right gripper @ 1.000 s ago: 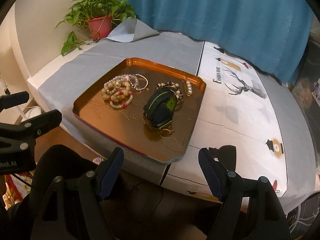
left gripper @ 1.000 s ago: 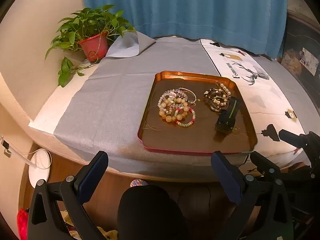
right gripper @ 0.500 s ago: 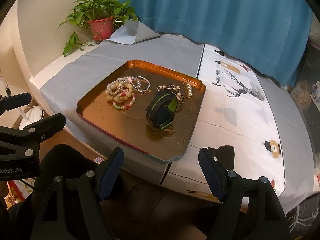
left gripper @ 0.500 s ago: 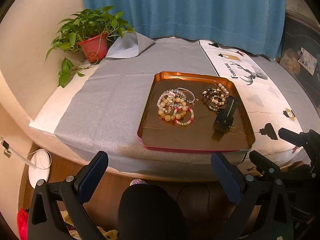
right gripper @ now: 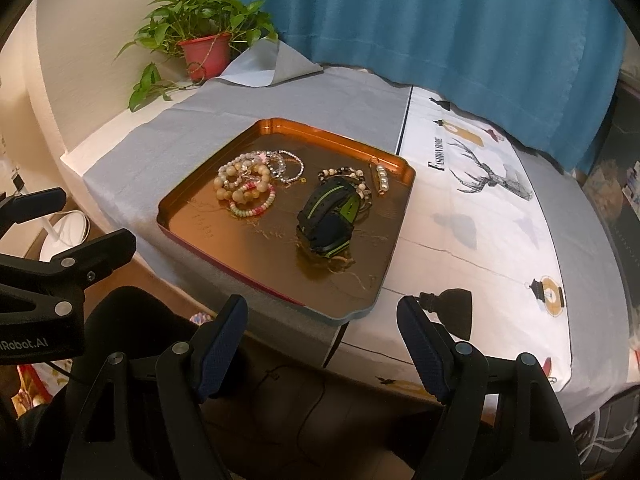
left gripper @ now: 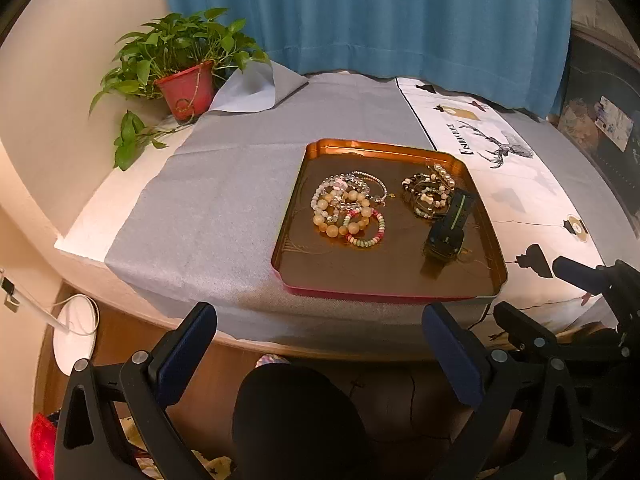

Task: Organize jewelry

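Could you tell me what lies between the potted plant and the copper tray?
Only bare grey cloth between potted plant and tray, in both views.

1. I count one copper tray (left gripper: 288,240) on the table.
2. Two heaps of beaded bracelets lie in it: a pale heap (left gripper: 347,210) on the left and a darker heap (left gripper: 426,192) on the right. I cannot count the separate strands in either heap, as they overlap.
3. I see one black and green watch (right gripper: 330,216) beside the darker heap.
4. There is one potted plant (left gripper: 186,88) at the far corner.
5. Two cloths cover the table: one grey cloth (left gripper: 224,200) and one white printed cloth (right gripper: 480,220).
6. One blue curtain (left gripper: 360,16) hangs behind.
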A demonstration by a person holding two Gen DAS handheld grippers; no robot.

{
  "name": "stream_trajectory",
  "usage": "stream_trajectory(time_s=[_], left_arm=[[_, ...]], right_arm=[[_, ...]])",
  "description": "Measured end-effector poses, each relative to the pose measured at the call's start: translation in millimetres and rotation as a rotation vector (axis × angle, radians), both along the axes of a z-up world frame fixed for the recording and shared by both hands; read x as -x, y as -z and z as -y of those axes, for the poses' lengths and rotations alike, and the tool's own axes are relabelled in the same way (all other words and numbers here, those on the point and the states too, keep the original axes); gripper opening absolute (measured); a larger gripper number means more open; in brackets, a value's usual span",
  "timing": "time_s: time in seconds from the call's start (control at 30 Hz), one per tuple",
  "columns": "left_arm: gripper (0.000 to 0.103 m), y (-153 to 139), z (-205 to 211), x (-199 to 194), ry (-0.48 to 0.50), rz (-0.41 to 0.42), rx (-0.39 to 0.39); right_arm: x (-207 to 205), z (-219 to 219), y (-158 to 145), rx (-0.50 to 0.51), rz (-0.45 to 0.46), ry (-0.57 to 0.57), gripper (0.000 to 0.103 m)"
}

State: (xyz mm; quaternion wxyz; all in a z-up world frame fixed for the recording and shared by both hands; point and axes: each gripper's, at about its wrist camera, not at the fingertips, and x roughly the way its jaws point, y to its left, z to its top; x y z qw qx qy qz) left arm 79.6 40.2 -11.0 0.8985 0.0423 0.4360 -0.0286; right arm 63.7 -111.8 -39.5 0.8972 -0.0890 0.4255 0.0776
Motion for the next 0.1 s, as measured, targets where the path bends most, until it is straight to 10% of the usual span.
stream_trajectory(time_s=[0.1], left_arm=[[0.103,-0.3,-0.6,-0.5,0.0,0.001,-0.004]], right_arm=[[0.6,-0.6,-0.1,-0.006,-0.002,-0.002,0.078]])
